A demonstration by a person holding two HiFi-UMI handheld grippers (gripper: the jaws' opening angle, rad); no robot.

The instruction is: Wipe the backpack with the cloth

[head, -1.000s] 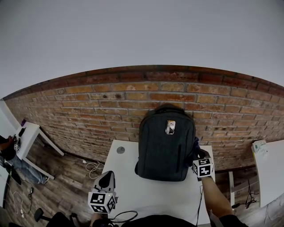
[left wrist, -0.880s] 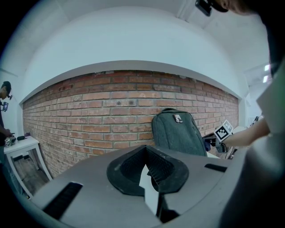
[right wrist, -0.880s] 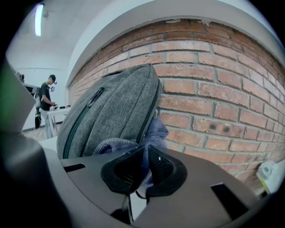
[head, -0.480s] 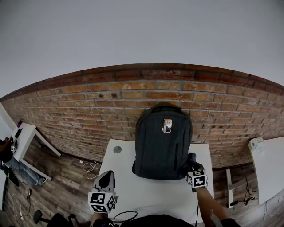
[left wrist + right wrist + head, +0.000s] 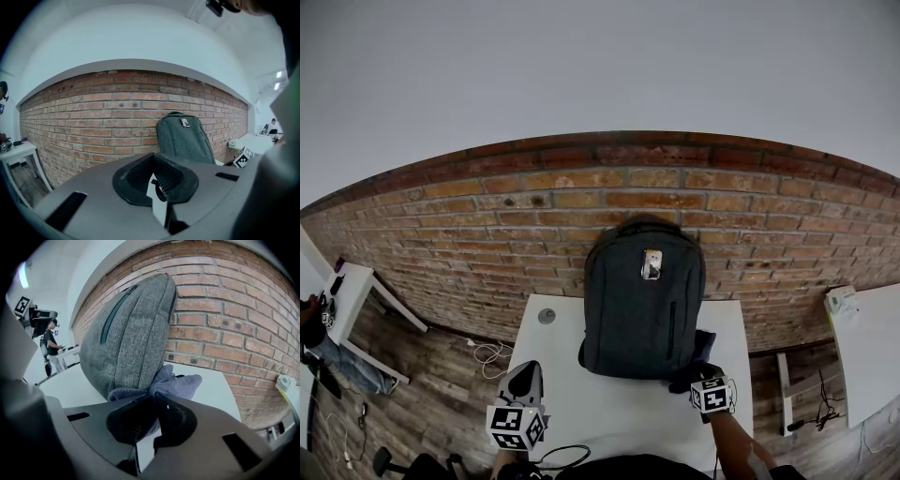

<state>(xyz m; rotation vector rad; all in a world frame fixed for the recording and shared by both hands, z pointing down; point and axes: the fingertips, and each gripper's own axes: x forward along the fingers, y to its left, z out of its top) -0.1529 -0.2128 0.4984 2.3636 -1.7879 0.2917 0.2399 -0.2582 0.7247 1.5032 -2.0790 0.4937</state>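
Observation:
A dark grey backpack (image 5: 645,300) stands upright on the white table (image 5: 581,403), leaning against the brick wall; it also shows as the backpack (image 5: 183,140) and the backpack (image 5: 129,338). My right gripper (image 5: 701,377) is shut on a blue-grey cloth (image 5: 176,383), pressed against the backpack's lower right side near the table. The cloth (image 5: 694,361) bunches between gripper and bag. My left gripper (image 5: 523,394) hangs over the table's front left corner, away from the backpack, its jaws together with nothing between them.
A brick wall (image 5: 487,234) runs behind the table. A round grommet (image 5: 547,316) sits at the table's back left. A small white side table (image 5: 347,286) stands far left, another white surface (image 5: 862,347) far right. Cables (image 5: 492,354) lie on the wooden floor.
My right gripper has slid down the backpack's right side with the cloth, from mid height to the base near the table. The left gripper has stayed put.

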